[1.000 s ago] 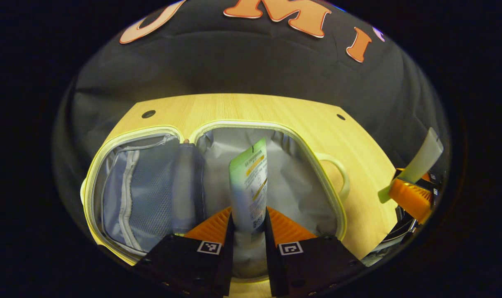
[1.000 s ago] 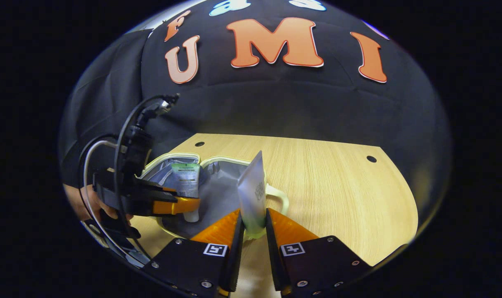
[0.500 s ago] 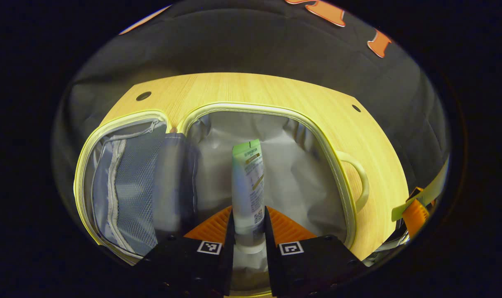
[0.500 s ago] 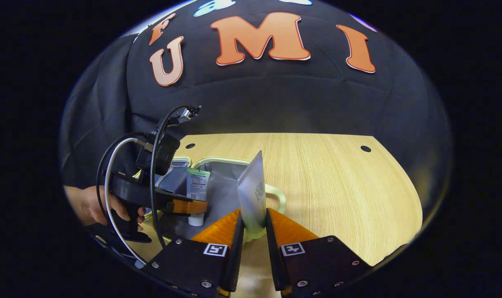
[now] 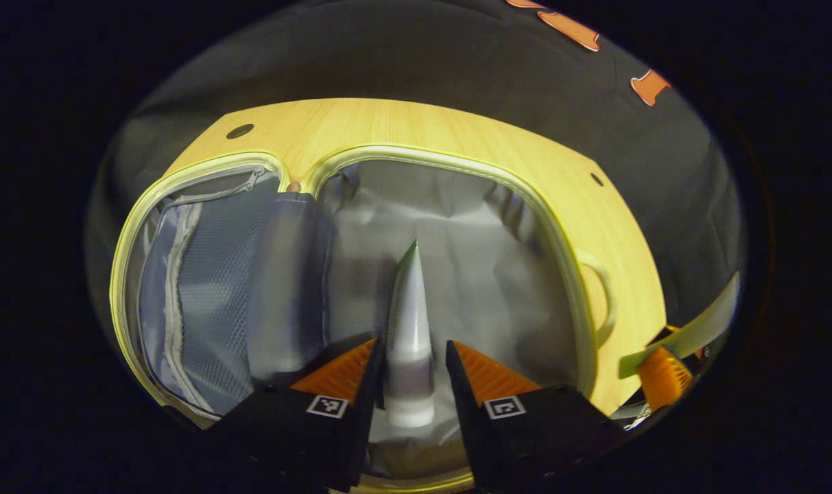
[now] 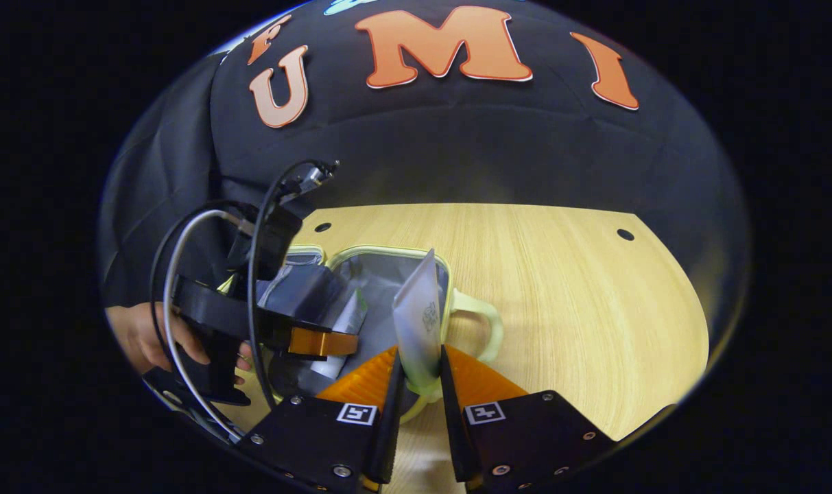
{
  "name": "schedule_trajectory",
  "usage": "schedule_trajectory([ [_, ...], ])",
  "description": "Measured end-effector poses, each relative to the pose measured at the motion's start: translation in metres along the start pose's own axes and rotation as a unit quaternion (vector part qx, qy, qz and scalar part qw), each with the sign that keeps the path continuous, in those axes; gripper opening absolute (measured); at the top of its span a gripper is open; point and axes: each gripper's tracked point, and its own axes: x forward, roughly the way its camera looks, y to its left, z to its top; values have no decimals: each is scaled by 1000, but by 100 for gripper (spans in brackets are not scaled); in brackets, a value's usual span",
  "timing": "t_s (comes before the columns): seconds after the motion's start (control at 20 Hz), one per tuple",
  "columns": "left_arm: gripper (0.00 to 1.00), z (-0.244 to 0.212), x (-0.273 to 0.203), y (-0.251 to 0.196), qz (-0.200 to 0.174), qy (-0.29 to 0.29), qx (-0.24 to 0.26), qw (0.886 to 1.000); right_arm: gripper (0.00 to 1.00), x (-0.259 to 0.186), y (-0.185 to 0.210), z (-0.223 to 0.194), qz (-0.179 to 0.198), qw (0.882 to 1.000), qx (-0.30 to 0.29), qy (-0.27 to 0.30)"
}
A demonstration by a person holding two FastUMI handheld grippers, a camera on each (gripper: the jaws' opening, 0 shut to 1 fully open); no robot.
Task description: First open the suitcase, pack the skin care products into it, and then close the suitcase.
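Wooden table (image 6: 560, 288) carries open suitcase (image 5: 361, 159). My left gripper (image 5: 407, 384) has jaws spread, green tube (image 5: 409, 329) loose between them over grey lining. Right gripper (image 6: 421, 384) pinches pale tube (image 6: 419, 322) near handle (image 6: 484, 329). Risk I see: loose tube snags on finger when I withdraw, drags out; right tube clips rim.

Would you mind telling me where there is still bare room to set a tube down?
The wooden table is bare right of the suitcase handle. The grey-lined half of the suitcase is free around the tube between the left hand-held gripper's open fingers. The mesh-pocket half is crowded.
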Motion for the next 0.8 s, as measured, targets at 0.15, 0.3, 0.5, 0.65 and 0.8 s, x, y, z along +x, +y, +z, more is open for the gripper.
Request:
schedule_trajectory([
  [0.15, 80, 7, -31, -1, -19, -47, 7, 999, 33, 5, 5, 0, 4, 1000, 6, 9],
  [0.3, 91, 15, -76, 12, -16, -102, 27, 994, 33, 13, 8, 2, 14, 1000, 14, 17],
  [0.5, 91, 36, -146, 37, 6, -161, -5, 987, 33, 33, 24, -5, 27, 999, 15, 40],
  [0.65, 91, 40, -184, 62, 40, -191, -33, 980, 33, 48, 33, -12, 30, 998, 12, 60],
  [0.8, 91, 35, -224, 94, 81, -205, -53, 974, 33, 65, 35, -25, 21, 995, 15, 94],
])
